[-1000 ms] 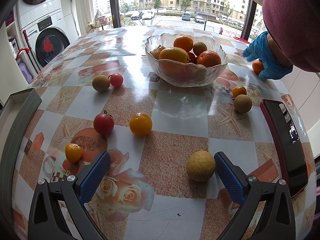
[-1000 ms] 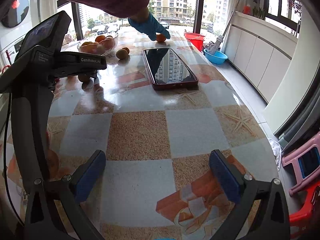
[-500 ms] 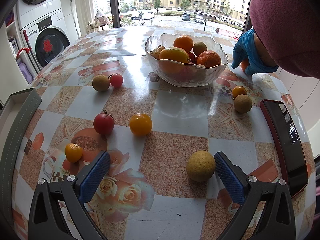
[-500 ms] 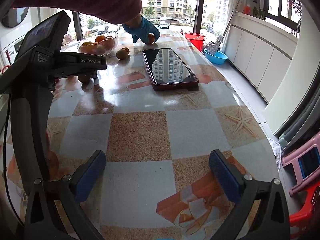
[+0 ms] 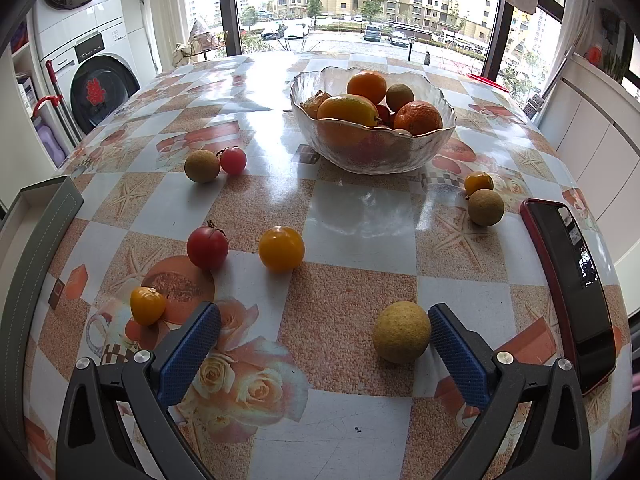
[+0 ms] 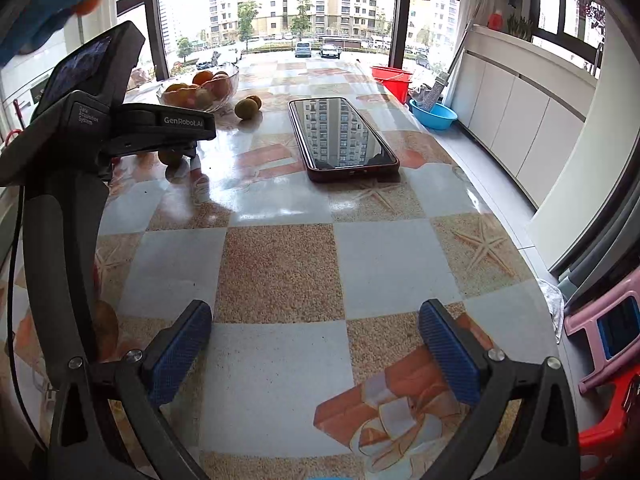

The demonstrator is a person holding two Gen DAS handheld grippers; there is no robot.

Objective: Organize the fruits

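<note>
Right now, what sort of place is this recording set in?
Probably a flat's enclosed balcony or laundry-dining area: a white front-loading washing machine, a patterned oilcloth table with a clear glass fruit bowl, and big windows facing apartment blocks.

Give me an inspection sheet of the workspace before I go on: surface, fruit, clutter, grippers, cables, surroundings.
Surface: table with a glossy checked, patterned cover.
Job's things: glass bowl holding oranges and other fruit; eight loose fruits, including a pale round fruit beside the left gripper's right finger, a red tomato and a yellow tomato.
Clutter: phone in a red case, lying flat; grey box at the left edge.
Grippers: left gripper open, low over the table; right gripper open, nothing between its fingers.
Cables: thin black cable beside the left gripper's body.
Surroundings: washing machine, windows, white cabinets, blue basin; a blue-gloved hand holds an orange fruit, blurred.
</note>
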